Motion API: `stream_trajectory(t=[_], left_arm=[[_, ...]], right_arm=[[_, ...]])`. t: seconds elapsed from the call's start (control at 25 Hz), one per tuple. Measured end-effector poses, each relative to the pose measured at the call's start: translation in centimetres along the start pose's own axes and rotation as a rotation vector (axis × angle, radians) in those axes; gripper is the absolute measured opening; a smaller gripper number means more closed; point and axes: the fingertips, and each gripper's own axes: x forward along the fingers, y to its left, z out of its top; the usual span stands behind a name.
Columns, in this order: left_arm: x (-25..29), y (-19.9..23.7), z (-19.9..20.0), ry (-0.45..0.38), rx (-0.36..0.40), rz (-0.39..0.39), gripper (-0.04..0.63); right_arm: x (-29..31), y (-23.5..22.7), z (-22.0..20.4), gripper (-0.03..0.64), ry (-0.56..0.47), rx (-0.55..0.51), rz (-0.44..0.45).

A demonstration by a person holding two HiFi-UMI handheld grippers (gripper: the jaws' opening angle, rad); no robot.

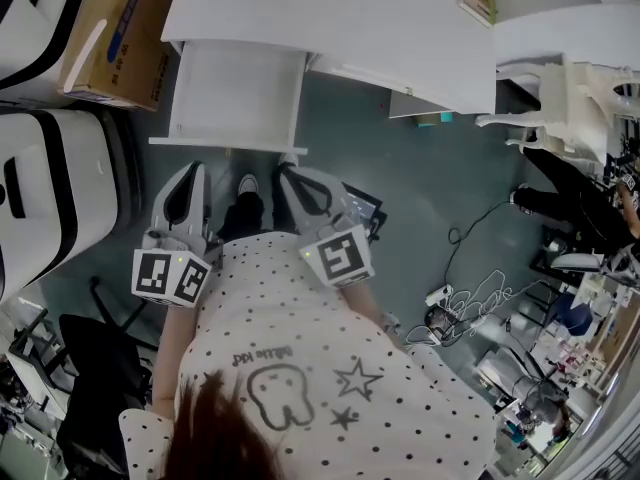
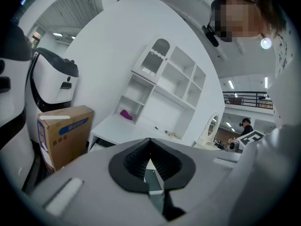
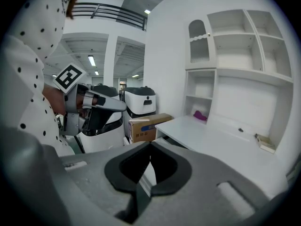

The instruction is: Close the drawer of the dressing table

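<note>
While the dressing table (image 1: 400, 28) stood broad and white ahead of the person, its drawer (image 1: 235, 93) hung well out from under the top, at the left of the head view. A push from one side alone would probably have skewed the drawer on its runners and jammed it. Narrow tips could also have slid off the smooth front panel. A cardboard box (image 1: 115, 38) sat just beside the drawer, so a slip that way risked a knock.

Both tools were held low and side by side. They pointed toward the drawer front and slightly downward, near it but apart from it. The left gripper (image 1: 192, 173) had its jaws pressed together on nothing, and so did the right gripper (image 1: 290, 174).
</note>
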Motion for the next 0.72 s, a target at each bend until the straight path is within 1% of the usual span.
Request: stream_trajectory(t=[0.2,0.32,0.48,0.72], left_arm=[[1.7,-1.1,0.3,-0.031,-0.003,0.066,0.0],[2.6,-1.7,0.5,-0.063,0.0,0.101,0.0],[3.9,-2.7,0.1,-0.09,0.023,0.122,0.002],[5.3,-3.5,-0.5,-0.091,0.029,0.136,-0.002]], right_arm=[[-0.5,-3.7,0.1,0.002,-0.001,-0.03,-0.005],[-0.7,-5.2,0.1,0.002,-0.013,-0.049,0.018],[-1.0,-6.5,-0.3,0.002,-0.037,-0.092,0.057],[-1.5,-8.9,-0.7,0.003,-0.025,-0.094,0.043]])
